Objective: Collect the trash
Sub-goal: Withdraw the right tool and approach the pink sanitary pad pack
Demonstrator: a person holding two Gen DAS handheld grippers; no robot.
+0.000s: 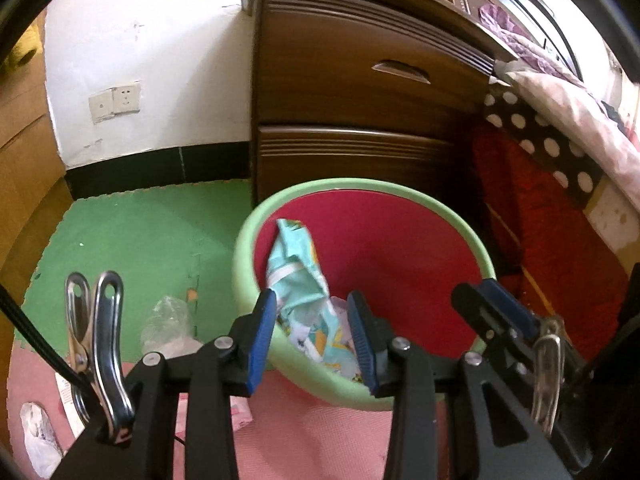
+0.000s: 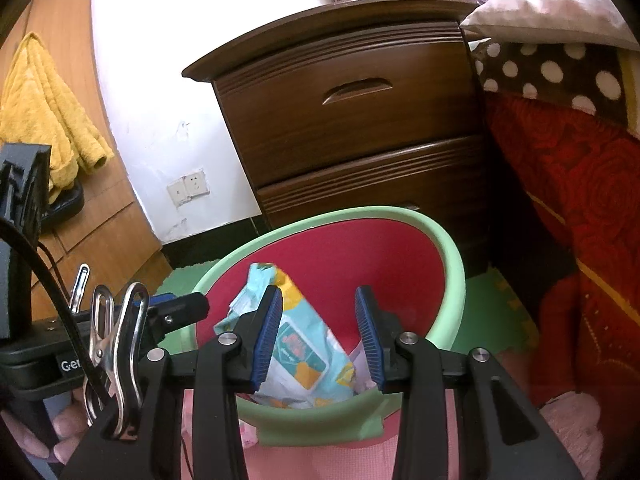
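A red bin with a pale green rim point(image 1: 256, 216) stands on the floor mats in front of a brown drawer chest. Inside it, a crumpled teal printed wrapper point(image 1: 298, 276) leans on the left wall above other white scraps. My left gripper point(image 1: 312, 340) hovers over the bin's near rim, jaws apart, the wrapper showing below the gap, untouched. My right gripper point(image 2: 320, 332) is also open over the near rim point(image 2: 320, 420), the wrapper point(image 2: 304, 344) lying beneath it in the bin. In the right wrist view the left gripper point(image 2: 176, 304) sits just outside the bin's left rim, with nothing in it.
A clear plastic bag point(image 1: 168, 320), a white crumpled piece point(image 1: 36, 436) and a pink pack point(image 1: 240, 416) lie on the green and pink mats left of the bin. The drawer chest point(image 1: 360, 100) stands behind it, a bed with a red cover point(image 2: 580, 200) to the right. A hand point(image 2: 60, 428) holds the left tool.
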